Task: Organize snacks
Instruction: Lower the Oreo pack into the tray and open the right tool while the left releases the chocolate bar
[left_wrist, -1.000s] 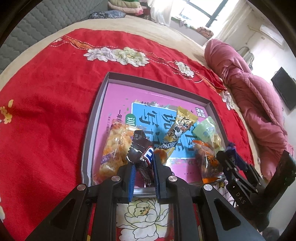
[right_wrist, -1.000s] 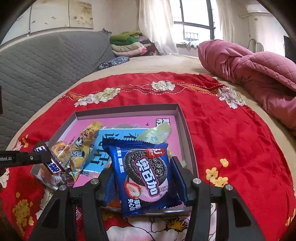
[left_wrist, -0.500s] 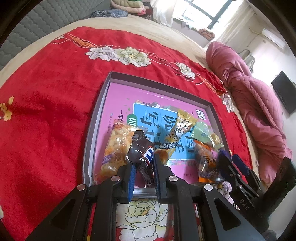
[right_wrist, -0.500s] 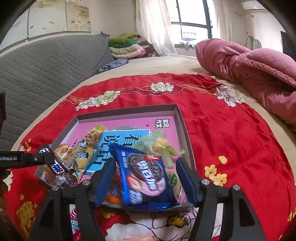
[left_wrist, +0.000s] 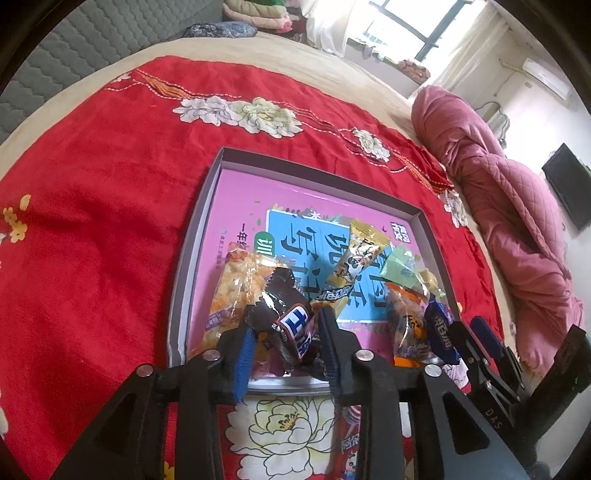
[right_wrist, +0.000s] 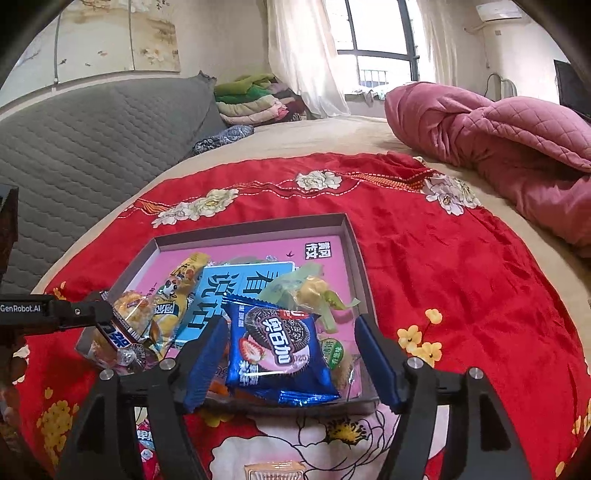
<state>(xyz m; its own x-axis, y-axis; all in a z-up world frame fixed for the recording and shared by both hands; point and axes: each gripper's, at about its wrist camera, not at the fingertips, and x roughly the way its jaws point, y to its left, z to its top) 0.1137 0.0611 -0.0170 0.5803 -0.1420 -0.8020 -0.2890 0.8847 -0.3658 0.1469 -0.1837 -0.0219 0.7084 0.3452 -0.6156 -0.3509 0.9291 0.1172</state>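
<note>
A grey tray with a pink printed floor lies on the red cloth and holds several snack packets. My left gripper is at the tray's near edge with its jaws opening. The dark chocolate bar lies between the blue pads, which have drawn back from it. My right gripper is also opening, its pads well apart. The blue cookie packet rests in the tray between them, untouched. The left gripper's finger shows at the left beside the chocolate bar.
Also in the tray are a bag of orange puffs, a yellow packet, a green packet and an orange packet. A pink quilt lies at the right. A grey padded headboard stands behind.
The left jaws, shut on the chocolate bar before, have parted from it. The right jaws have widened, and the cookie packet has dropped from them into the tray.
</note>
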